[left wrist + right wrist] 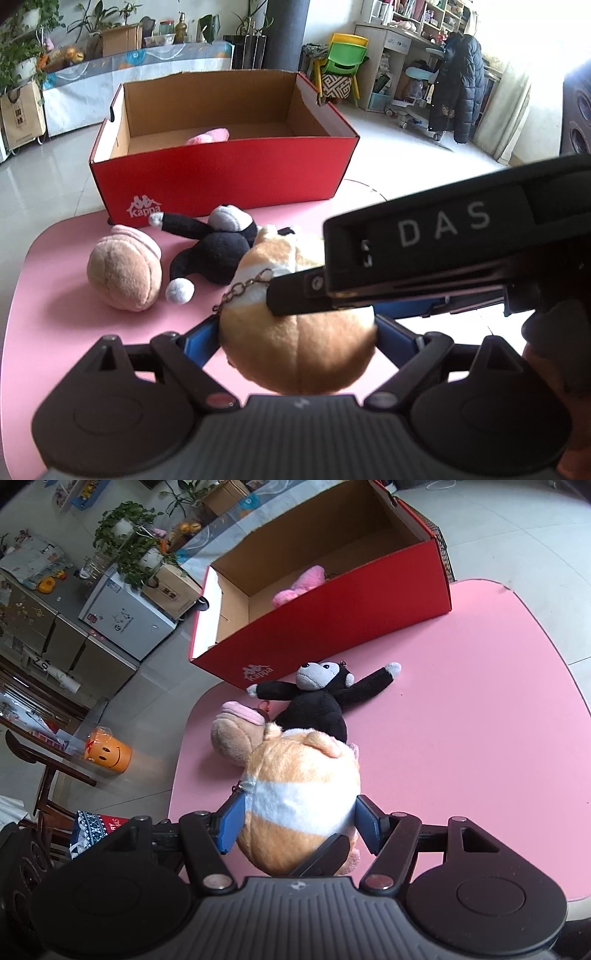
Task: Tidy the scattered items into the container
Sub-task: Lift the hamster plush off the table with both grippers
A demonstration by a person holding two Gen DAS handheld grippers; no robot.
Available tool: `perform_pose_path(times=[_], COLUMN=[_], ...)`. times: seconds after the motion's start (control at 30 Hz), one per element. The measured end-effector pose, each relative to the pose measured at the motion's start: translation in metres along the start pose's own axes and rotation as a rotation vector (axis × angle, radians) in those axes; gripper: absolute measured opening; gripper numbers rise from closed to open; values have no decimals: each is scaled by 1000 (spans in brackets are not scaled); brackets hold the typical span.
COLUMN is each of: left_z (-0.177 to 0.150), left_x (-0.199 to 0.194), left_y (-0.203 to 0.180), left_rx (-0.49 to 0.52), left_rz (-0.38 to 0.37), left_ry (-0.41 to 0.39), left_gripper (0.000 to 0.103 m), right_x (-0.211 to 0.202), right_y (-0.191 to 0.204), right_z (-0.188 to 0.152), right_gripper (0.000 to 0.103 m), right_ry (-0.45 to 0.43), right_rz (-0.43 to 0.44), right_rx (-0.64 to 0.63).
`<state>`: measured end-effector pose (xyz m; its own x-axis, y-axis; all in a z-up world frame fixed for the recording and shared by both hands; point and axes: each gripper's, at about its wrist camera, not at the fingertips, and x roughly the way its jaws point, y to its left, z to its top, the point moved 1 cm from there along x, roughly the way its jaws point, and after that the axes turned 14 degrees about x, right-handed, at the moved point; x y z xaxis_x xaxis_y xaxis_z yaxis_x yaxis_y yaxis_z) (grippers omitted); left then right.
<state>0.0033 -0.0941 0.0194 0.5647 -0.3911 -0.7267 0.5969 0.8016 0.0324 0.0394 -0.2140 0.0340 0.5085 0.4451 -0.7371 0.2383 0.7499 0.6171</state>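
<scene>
White "Kappa" logo printed low on the red shoe box (229, 173), near its bottom left corner in the left wrist view. "DAS" in pale letters along the black gripper body (443, 225) at right. Everything else too blurry to read.

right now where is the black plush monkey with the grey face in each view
Left wrist: black plush monkey lies centre-left on the pink table, just in front of the red cardboard box.
Right wrist: it lies at the centre, arms spread, below that box.
Shared landmark: the box's white logo.
</scene>
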Motion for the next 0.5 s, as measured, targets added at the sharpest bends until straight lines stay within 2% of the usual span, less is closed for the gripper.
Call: perform_pose_path(times=[0.5], left_z=[14], left_x=[-18], left_y=[-2], left_rx=[1], left_rz=[43], left_ry=[-39], left_gripper=[90], right_x=[-15], right_y=[14], right_z=[0], right_gripper=[65], right_ry=[-51], right_rz=[32], right_rx=[-59])
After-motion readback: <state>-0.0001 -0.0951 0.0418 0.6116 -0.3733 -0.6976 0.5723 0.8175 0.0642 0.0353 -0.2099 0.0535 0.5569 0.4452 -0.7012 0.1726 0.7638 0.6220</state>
